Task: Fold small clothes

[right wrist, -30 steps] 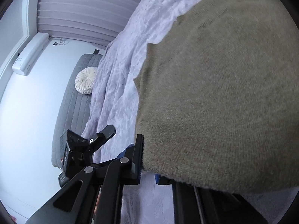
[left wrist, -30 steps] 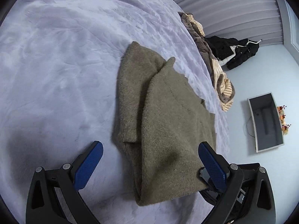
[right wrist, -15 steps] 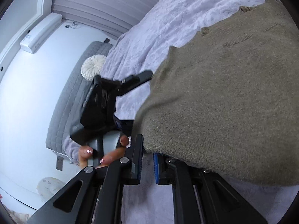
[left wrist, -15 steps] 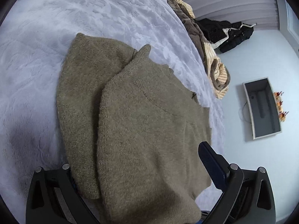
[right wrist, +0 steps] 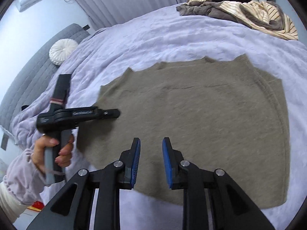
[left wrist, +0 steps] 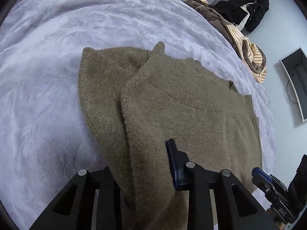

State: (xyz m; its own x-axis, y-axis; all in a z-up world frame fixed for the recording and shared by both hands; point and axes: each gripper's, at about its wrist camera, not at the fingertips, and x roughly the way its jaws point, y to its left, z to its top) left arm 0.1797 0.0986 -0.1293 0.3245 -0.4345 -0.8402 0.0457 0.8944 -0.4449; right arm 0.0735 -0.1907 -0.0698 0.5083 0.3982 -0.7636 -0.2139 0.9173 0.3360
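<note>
A big bed (right wrist: 172, 34) with a pale purple cover holds everything. An olive sweater (right wrist: 201, 118) lies spread on it, and a heap of striped and brown clothes (right wrist: 249, 17) sits at the far edge. A round white pillow (right wrist: 62, 51) rests on a grey couch (right wrist: 25, 88) past the bed.

The right wrist picture is smeary, so the sweater's knit is hard to see there. In the left wrist picture the sweater covers one side of the left gripper (left wrist: 142, 164), and its lower part is cut off.

The left gripper's jaws have just been closing, and now they pinch a fold of the sweater. A hand (right wrist: 51, 149) in a pale sleeve holds it.

The right gripper (right wrist: 150, 159) has just been opening. Its blue pads stand a little apart with nothing between them, right above the sweater's near edge.
</note>
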